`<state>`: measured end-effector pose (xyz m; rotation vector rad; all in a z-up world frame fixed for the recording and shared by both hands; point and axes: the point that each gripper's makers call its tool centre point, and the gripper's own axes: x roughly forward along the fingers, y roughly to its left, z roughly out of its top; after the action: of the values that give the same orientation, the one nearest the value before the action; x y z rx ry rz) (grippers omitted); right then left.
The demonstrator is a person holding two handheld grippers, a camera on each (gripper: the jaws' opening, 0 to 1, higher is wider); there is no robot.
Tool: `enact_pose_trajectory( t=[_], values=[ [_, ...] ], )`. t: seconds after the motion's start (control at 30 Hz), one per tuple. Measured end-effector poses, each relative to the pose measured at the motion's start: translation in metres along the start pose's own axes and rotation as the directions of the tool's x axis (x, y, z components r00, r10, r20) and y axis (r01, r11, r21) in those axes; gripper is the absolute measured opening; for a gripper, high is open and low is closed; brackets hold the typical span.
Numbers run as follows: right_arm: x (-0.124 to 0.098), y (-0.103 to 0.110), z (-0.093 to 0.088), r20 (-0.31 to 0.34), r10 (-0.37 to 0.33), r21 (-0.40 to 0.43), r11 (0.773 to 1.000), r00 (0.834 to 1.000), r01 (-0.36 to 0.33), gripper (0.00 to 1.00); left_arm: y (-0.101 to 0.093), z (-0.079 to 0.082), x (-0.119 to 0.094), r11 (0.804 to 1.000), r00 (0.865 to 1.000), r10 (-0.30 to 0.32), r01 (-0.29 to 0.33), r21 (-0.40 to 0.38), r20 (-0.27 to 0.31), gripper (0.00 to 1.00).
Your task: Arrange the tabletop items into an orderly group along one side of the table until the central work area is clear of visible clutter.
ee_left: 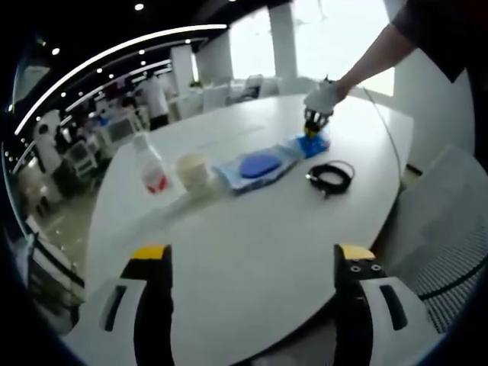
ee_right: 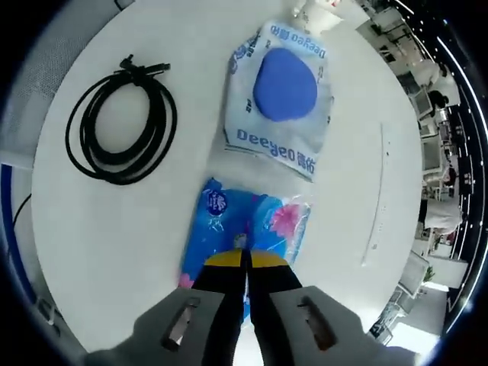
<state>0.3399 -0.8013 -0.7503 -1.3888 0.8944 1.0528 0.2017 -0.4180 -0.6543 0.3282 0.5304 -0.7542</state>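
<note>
Across a round white surface (ee_left: 252, 252), seen from the left gripper view, items run in a loose row from left to right. Farthest left stands a clear plastic bottle (ee_left: 151, 168) with a red label, upright. Just beside it sits a pale cup (ee_left: 193, 171). Next lies a flat wipes pack (ee_left: 255, 168) with a round blue lid, then a small blue tissue packet (ee_left: 313, 143), and near the right edge a coiled black cable (ee_left: 330, 177), apart from the rest. The left tongs (ee_left: 252, 263) hover low over the bare near part of the surface, jaws spread wide and holding nothing, likely waiting for a turn.

From the right gripper view, the cable (ee_right: 122, 126) lies to the left, well apart from the wipes pack (ee_right: 278, 99). Below that pack lies the tissue packet (ee_right: 244, 229), almost touching it. The right tongs (ee_right: 245, 263) are pressed together at the packet's near end, apparently pinching its wrapper, probably to slide or lift it into line with its neighbours. Most items sit around the middle, so tidying looks far from finished.
</note>
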Motion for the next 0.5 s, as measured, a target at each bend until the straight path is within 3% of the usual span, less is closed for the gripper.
enact_pose_trajectory(
  t=[0.5],
  values=[
    [0.0004,-0.006,-0.0004,-0.01,-0.023,0.02,1.0,1.0,0.023,0.0,0.0009,-0.0015,-0.0004,1.0,1.0,0.003,-0.003,-0.005,-0.003,0.83]
  ],
)
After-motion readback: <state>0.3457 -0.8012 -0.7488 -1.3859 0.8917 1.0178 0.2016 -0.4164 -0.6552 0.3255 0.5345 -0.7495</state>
